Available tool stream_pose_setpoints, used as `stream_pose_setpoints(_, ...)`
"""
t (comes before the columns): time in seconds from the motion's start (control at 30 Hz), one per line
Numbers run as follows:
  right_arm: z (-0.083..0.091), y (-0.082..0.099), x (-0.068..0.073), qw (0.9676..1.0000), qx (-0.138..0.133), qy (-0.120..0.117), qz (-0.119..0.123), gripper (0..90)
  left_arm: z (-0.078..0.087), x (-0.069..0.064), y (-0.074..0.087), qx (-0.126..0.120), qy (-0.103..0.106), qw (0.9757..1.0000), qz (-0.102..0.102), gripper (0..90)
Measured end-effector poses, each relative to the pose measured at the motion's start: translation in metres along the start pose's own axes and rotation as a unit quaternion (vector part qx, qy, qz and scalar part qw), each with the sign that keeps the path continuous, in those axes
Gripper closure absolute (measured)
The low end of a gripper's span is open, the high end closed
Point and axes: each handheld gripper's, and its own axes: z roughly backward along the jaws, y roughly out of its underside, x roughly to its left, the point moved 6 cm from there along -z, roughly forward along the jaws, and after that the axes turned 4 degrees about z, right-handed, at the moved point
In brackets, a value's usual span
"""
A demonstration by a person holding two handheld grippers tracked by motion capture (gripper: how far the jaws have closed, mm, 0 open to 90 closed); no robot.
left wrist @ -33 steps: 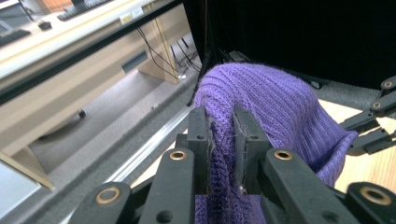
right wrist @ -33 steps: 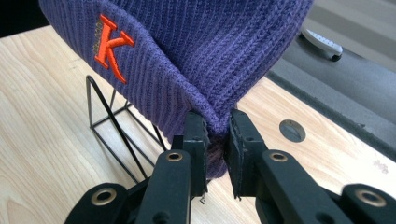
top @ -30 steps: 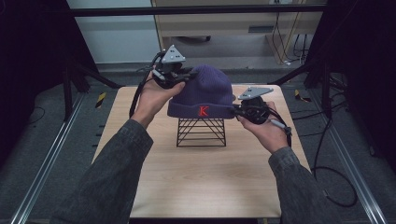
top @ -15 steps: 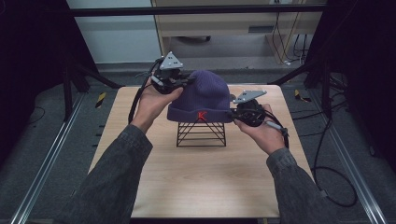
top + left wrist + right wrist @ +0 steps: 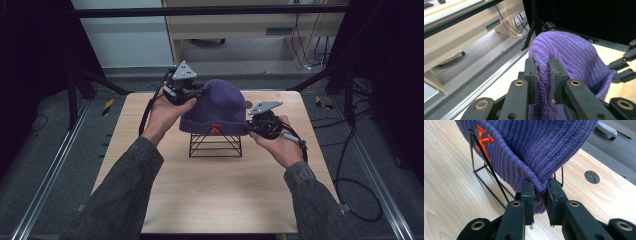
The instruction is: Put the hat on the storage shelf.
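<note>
A purple knit hat (image 5: pixel 216 107) sits over a black wire stand (image 5: pixel 215 145) in the middle of the wooden table (image 5: pixel 210 200), its orange letter (image 5: pixel 215 128) facing the near edge. The left gripper (image 5: pixel 196 92) is clamped on a fold of knit at the hat's far left side; in the left gripper view the fabric is pinched tight between the two black jaws. The right gripper (image 5: pixel 248 127) is clamped on the rolled cuff at the hat's right edge, low down beside the stand's wires. The step in hand looks like seating the hat on the stand or lifting it off it; which of the two I cannot tell. The next move calls for both hands to travel together and evenly, so the knit does not stretch or snag on a wire corner and the light stand does not tip.
</note>
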Motion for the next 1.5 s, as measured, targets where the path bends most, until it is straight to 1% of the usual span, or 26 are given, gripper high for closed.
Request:
stream_pose_setpoints(0.1,-0.002,0.001,0.000,1.0000,0.002,-0.001,-0.001,77.5,0.000,0.000,0.001,0.003,-0.002,1.0000,-0.004,78.4)
stream_pose_setpoints(0.2,-0.004,0.004,0.000,1.0000,0.004,-0.004,-0.003,77.2,-0.001,0.001,0.003,0.006,-0.003,1.0000,-0.004,78.4)
stream_pose_setpoints(0.27,-0.005,0.005,0.001,1.0000,0.003,-0.005,-0.005,77.2,-0.002,0.000,0.005,0.002,0.000,1.0000,0.002,78.4)
stream_pose_setpoints(0.33,-0.006,0.008,0.002,0.9999,0.004,-0.006,-0.008,77.1,-0.002,-0.001,0.009,0.004,0.000,1.0000,0.001,78.3)
stream_pose_setpoints(0.4,-0.008,0.010,0.004,0.9999,0.005,-0.007,-0.011,77.0,-0.002,-0.002,0.013,0.005,0.001,1.0000,0.007,78.3)
stream_pose_setpoints(0.47,-0.009,0.011,0.005,0.9999,0.010,-0.008,-0.008,76.8,-0.002,-0.002,0.014,0.005,0.000,1.0000,0.006,78.3)
stream_pose_setpoints(0.6,-0.010,0.011,0.006,0.9999,0.009,-0.007,-0.009,76.8,0.000,-0.002,0.016,0.003,-0.001,1.0000,0.008,78.2)
stream_pose_setpoints(0.7,-0.010,0.011,0.007,0.9999,0.010,-0.008,-0.008,76.8,0.000,-0.003,0.018,-0.001,-0.001,0.9999,0.014,78.1)
stream_pose_setpoints(0.83,-0.011,0.016,0.007,0.9999,0.009,-0.009,-0.011,76.8,-0.002,-0.004,0.020,-0.003,0.003,0.9999,0.016,78.0)
stream_pose_setpoints(0.97,-0.012,0.020,0.007,0.9998,0.011,-0.009,-0.014,76.5,-0.005,-0.003,0.025,0.002,0.003,0.9998,0.019,77.8)
stream_pose_setpoints(1.2,-0.013,0.023,0.009,0.9998,0.013,-0.012,-0.013,76.3,-0.004,-0.006,0.026,0.003,0.003,0.9999,0.010,77.8)
stream_pose_setpoints(1.37,-0.015,0.023,0.009,0.9998,0.014,-0.011,-0.012,76.1,-0.003,-0.007,0.027,-0.001,0.005,0.9999,0.013,77.7)
stream_pose_setpoints(1.5,-0.019,0.027,0.008,0.9996,0.020,-0.013,-0.018,75.8,-0.005,-0.007,0.034,0.003,0.006,0.9999,0.015,77.6)
